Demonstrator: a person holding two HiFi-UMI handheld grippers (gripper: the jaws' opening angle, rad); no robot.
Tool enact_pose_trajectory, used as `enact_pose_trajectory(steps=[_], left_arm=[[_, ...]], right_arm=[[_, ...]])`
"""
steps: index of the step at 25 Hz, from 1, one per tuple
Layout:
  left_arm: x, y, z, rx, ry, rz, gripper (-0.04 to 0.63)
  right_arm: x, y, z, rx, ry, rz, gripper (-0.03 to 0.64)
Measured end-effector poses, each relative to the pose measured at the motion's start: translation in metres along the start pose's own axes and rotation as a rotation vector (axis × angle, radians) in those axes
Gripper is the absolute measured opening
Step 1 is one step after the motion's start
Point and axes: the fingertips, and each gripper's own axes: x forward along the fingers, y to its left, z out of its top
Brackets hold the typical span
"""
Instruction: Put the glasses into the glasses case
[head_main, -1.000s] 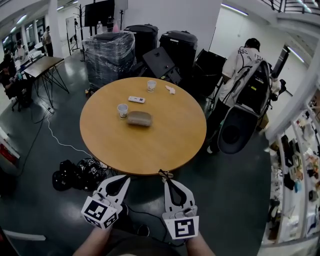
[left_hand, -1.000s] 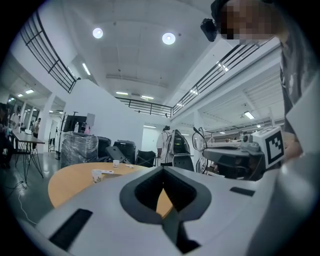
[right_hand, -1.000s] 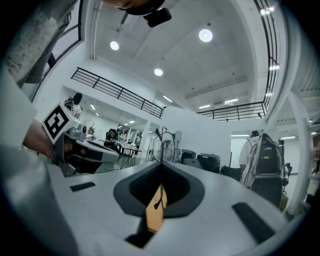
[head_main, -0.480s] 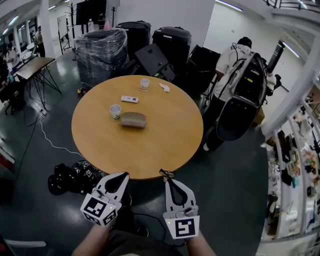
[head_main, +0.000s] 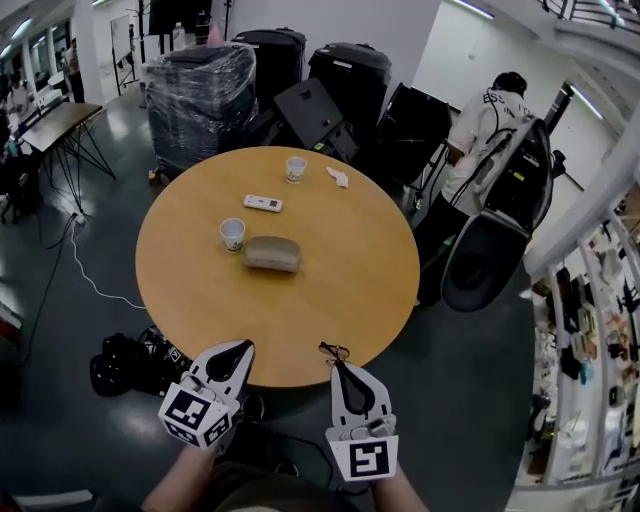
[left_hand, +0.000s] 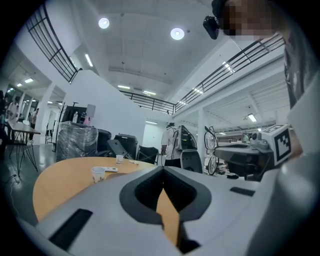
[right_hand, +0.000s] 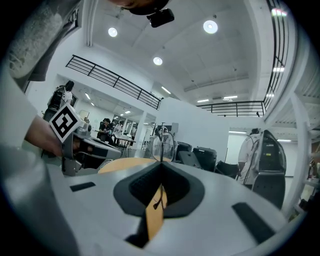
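Observation:
The grey-brown glasses case (head_main: 272, 253) lies shut near the middle of the round wooden table (head_main: 340, 290). My right gripper (head_main: 331, 354) is shut on the dark-framed glasses (head_main: 334, 351) at the table's near edge. In the right gripper view a lens of the glasses (right_hand: 162, 147) stands upright just past the closed tips of the right gripper (right_hand: 161, 163). My left gripper (head_main: 243, 345) hovers beside it, shut and holding nothing. In the left gripper view the left gripper (left_hand: 162, 169) shows its tips together, with the glasses (left_hand: 210, 150) off to the right.
A paper cup (head_main: 232, 233), a white remote (head_main: 263, 203), a second cup (head_main: 295, 168) and a crumpled tissue (head_main: 339, 178) lie on the table's far half. A person with a backpack (head_main: 495, 140) stands at its right. Black bags and cables (head_main: 125, 360) lie on the floor at the left.
Both grippers have moved forward together, from short of the table's near edge to over it. The glasses have stayed in the right gripper, and the table looks nearer.

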Motion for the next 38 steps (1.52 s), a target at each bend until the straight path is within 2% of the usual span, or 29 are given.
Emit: enact_pose_trajectory(steps=[9, 18, 26, 31, 38], left_arm=[[0.059, 0.093, -0.006, -0.028, 0.039, -0.005, 0.006], [0.107, 0.152, -0.022, -0.057, 0.099, -0.038, 0.006], [0.143, 0.185, -0.037, -0.064, 0.151, -0.091, 0.006], [0.159, 0.186, -0.045, -0.08, 0.176, -0.104, 0.006], [0.189, 0.202, -0.077, -0.066, 0.258, -0.08, 0.006]], right_arm=[[0.108, -0.019, -0.012, 0.013, 0.044, -0.033, -0.012], [0.179, -0.027, -0.023, 0.015, 0.106, -0.057, -0.012], [0.211, -0.028, -0.022, 0.004, 0.132, -0.104, -0.012], [0.214, -0.028, -0.029, -0.008, 0.173, -0.096, -0.012], [0.228, -0.04, -0.044, -0.006, 0.188, -0.086, -0.012]])
